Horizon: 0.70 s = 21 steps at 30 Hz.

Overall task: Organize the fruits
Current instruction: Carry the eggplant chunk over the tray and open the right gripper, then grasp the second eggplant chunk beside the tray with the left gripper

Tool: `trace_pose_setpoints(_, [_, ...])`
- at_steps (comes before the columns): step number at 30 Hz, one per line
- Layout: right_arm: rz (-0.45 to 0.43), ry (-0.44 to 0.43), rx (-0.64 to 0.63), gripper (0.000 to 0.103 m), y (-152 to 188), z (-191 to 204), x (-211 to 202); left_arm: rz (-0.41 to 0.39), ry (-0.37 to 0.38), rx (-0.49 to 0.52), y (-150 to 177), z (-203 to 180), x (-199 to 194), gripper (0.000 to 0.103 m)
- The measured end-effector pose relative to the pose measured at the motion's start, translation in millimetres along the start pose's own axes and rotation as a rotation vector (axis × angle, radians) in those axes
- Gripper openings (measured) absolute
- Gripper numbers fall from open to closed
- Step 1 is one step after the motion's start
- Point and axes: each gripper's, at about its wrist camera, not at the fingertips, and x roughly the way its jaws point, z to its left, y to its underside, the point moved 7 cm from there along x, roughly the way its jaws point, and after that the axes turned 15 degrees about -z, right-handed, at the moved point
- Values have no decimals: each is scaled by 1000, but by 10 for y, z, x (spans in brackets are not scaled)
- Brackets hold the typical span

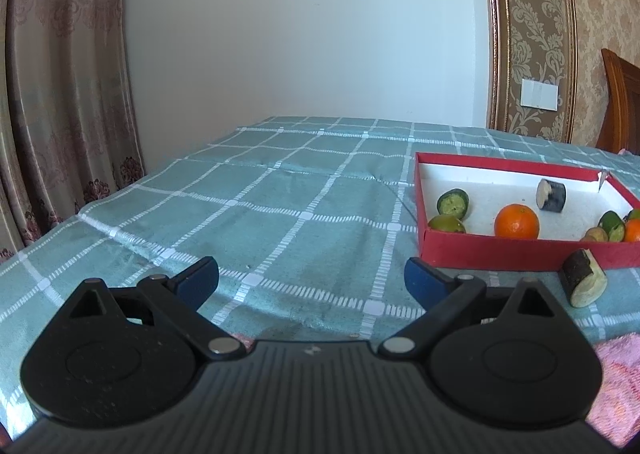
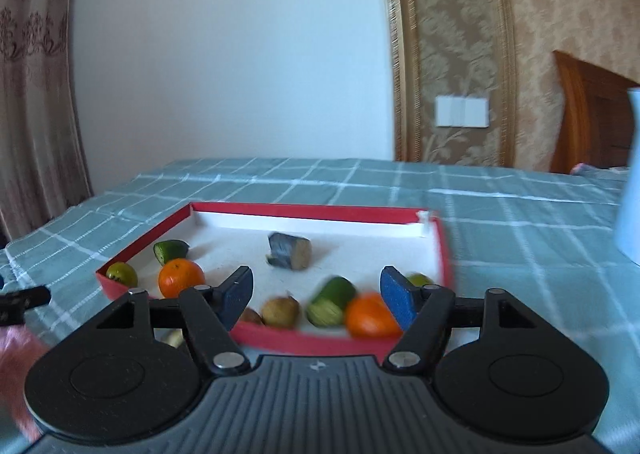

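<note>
A red tray (image 2: 304, 210) with a white floor holds several fruits: two oranges (image 2: 181, 277) (image 2: 370, 316), a brown kiwi (image 2: 281, 311), green pieces (image 2: 332, 300) and a dark cut piece (image 2: 290, 250). My right gripper (image 2: 317, 286) hovers open over the tray's near edge, and its blue pads press on nothing. My left gripper (image 1: 312, 274) stands open above bare cloth, left of the tray (image 1: 500, 254). Outside the tray, by its near wall, a dark cut piece (image 1: 584, 283) lies on the cloth. The right wrist view is blurred.
A green checked cloth (image 1: 280, 194) covers the table. A pink towel (image 1: 616, 374) lies at the near edge. At the far right stands a white jug (image 2: 630, 182), with a wooden chair (image 2: 588, 114) behind it. Curtains hang on the left.
</note>
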Motion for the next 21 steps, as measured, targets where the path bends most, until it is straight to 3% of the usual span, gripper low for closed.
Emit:
trace_pose_setpoints(5, [-17, 39, 46, 70, 136, -217, -218, -17, -23, 30, -46, -56, -29, 99])
trace_pose_setpoints(9, [-34, 56, 104, 72, 130, -319, -255, -29, 20, 28, -172, -236, -117, 99])
trace_pose_setpoints(15, [-82, 74, 93, 72, 91, -319, -327, -73, 95, 76, -406, -763, -210, 99])
trace_pose_setpoints(21, [-89, 75, 104, 72, 72, -353, -339, -70, 148, 137, -415, -1283, -165, 99])
